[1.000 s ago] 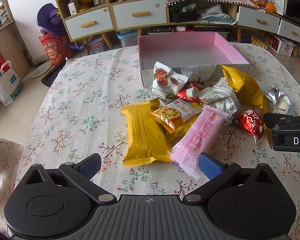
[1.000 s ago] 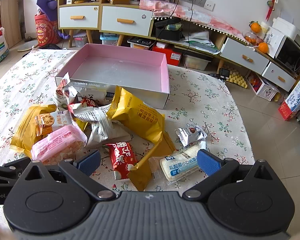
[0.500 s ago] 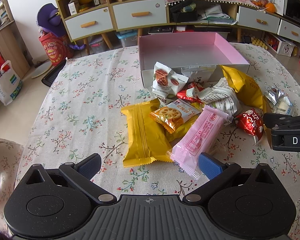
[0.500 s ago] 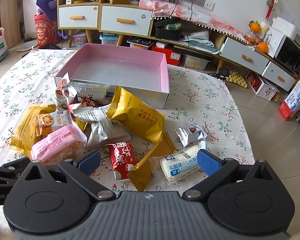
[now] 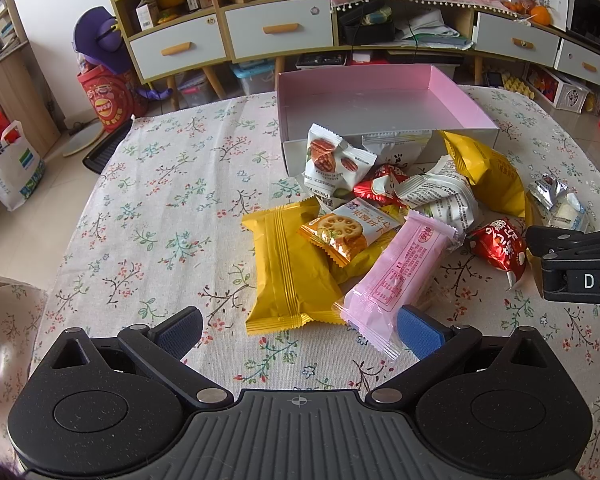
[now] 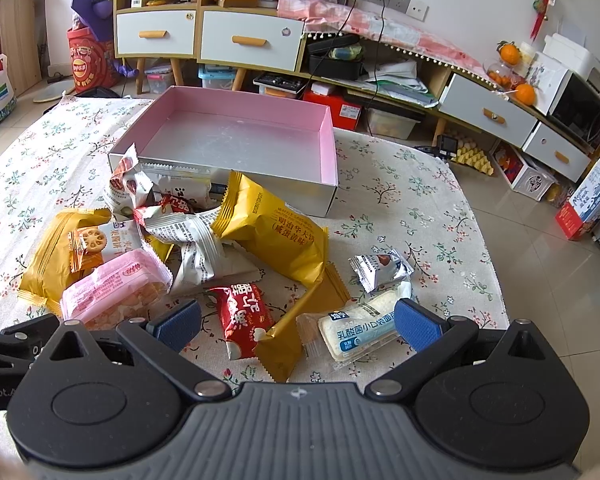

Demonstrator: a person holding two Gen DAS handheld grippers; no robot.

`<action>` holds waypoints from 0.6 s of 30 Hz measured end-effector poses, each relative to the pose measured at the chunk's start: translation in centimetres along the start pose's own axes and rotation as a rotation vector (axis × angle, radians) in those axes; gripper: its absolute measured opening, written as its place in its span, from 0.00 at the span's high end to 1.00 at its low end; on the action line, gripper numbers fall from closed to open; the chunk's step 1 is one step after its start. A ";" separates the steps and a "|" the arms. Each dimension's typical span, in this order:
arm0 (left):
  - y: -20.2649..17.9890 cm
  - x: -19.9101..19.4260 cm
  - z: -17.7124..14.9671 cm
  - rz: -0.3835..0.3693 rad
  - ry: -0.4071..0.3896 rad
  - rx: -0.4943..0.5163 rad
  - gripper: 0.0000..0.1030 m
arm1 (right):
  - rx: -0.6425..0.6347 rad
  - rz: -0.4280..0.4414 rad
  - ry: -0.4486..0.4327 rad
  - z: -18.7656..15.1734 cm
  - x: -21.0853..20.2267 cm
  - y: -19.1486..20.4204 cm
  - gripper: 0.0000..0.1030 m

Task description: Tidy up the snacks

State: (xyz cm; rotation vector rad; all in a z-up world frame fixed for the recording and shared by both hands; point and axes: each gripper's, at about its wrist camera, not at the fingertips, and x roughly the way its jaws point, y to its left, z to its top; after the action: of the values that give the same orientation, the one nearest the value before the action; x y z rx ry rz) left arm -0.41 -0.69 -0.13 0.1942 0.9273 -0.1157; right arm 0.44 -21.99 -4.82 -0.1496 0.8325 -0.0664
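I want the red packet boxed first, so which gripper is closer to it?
Right. The red packet lies just ahead between the open fingers of the right gripper; the left gripper sits farther away, beside the pink packet.

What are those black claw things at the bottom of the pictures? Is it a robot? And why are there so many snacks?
It is no robot. A person holds a two-finger grabber in each hand, and a small camera on each grabber looks forward past its fingers. One picture comes from the left gripper, the other from the right gripper. The blue bits are the fingertips. Both grabbers are wide open and hold nothing.

On the flowered tablecloth lies a heap of wrapped snacks: a flat yellow packet, a pink packet, a small red packet and a clear bread packet, among others. Behind the heap stands a pink box with nothing in it yet. The job is to tidy the snacks, probably into that box.
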 end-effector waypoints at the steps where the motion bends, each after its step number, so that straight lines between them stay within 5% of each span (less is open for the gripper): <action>1: 0.0 0.0 0.0 -0.001 0.001 0.001 0.00 | 0.000 0.000 0.000 0.0 0.0 0.0 0.00; 5: 0.1 0.1 0.1 -0.014 0.004 0.018 0.00 | -0.001 0.006 0.001 0.1 0.0 0.0 0.00; 11: 0.8 0.6 0.5 -0.061 0.006 0.073 0.00 | 0.055 0.167 0.043 0.9 0.4 -1.4 0.00; 18: 1.9 1.8 1.5 -0.107 -0.017 0.144 0.00 | 0.050 0.216 0.054 1.6 1.4 -2.3 0.00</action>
State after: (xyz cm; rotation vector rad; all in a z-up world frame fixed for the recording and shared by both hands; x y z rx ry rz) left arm 2.13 0.83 -0.48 0.2763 0.9125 -0.2827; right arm 2.53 -24.24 -4.45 -0.0099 0.8953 0.1125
